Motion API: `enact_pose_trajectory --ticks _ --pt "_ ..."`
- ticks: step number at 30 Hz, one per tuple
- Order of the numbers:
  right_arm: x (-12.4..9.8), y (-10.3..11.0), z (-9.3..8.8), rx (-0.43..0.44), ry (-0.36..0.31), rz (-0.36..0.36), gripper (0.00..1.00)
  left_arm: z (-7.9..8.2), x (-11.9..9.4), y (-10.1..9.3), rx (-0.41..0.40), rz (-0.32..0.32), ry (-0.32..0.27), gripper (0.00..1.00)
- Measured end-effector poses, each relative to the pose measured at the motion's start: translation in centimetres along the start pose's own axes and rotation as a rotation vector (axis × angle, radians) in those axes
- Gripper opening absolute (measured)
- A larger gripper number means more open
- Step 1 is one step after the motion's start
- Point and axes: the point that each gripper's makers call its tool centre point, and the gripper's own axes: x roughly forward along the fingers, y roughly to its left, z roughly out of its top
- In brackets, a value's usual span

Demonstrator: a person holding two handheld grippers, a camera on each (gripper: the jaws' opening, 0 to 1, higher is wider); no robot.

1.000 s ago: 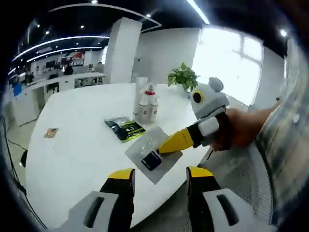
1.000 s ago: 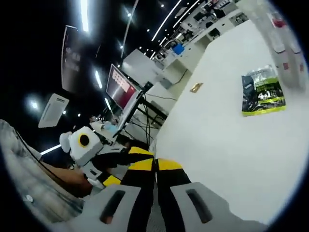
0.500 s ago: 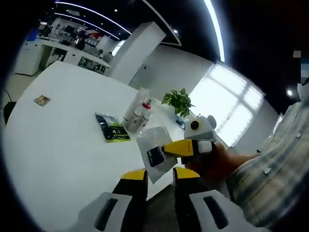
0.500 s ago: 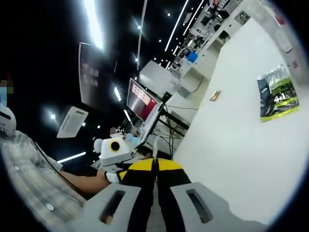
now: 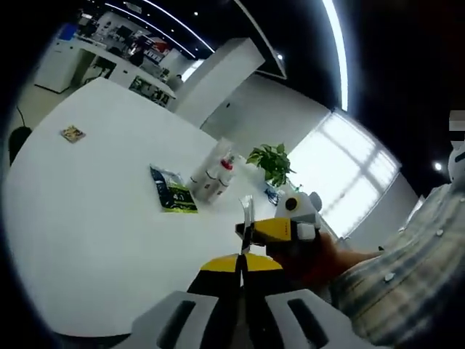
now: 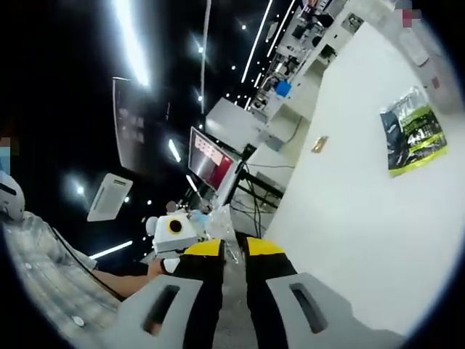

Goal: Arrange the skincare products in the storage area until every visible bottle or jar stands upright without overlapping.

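Several white skincare bottles (image 5: 213, 177), one with a red cap, stand close together at the far side of the white table (image 5: 87, 211). My left gripper (image 5: 242, 263) is shut on a thin clear sachet (image 5: 247, 214) that rises edge-on from its jaws. My right gripper (image 5: 251, 231) comes in from the right with its yellow fingers beside that sachet. In the right gripper view my right gripper (image 6: 234, 249) has its jaws slightly apart, with the translucent sachet (image 6: 220, 222) just beyond them. The bottles (image 6: 418, 47) are blurred at the top right there.
A green and black pouch (image 5: 173, 193) lies flat next to the bottles, also the pouch (image 6: 407, 138). A small brown item (image 5: 73, 133) lies far left on the table. A potted plant (image 5: 272, 160) stands behind. A monitor (image 6: 207, 156) and desks lie beyond the table edge.
My left jaws closed onto the sachet, which now stands edge-on. My right jaws, shut half a second ago, have parted slightly. Both cameras shifted a little.
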Motion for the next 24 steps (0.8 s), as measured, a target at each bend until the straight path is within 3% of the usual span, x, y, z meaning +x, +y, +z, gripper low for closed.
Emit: enact_pose_trajectory --ticks 6,14,20,24 --pt "0.0 -0.2 -0.3 0.020 0.013 -0.003 0.06 0.9 -0.4 0.3 -0.061 -0.009 -0.042 0.00" --pt "-0.1 -0.1 -0.5 -0.006 0.034 -0.009 0.00 0.7 -0.1 1.0 -0.039 0.037 -0.039 0.01" --pt "-0.3 -0.2 -0.3 -0.045 0.029 -0.024 0.00 0.2 0.2 1.1 0.113 0.087 -0.011 0.08" --pt "-0.4 0.0 0.2 -0.042 -0.001 -0.018 0.00 -0.1 0.2 2.8 0.342 0.238 0.056 0.36"
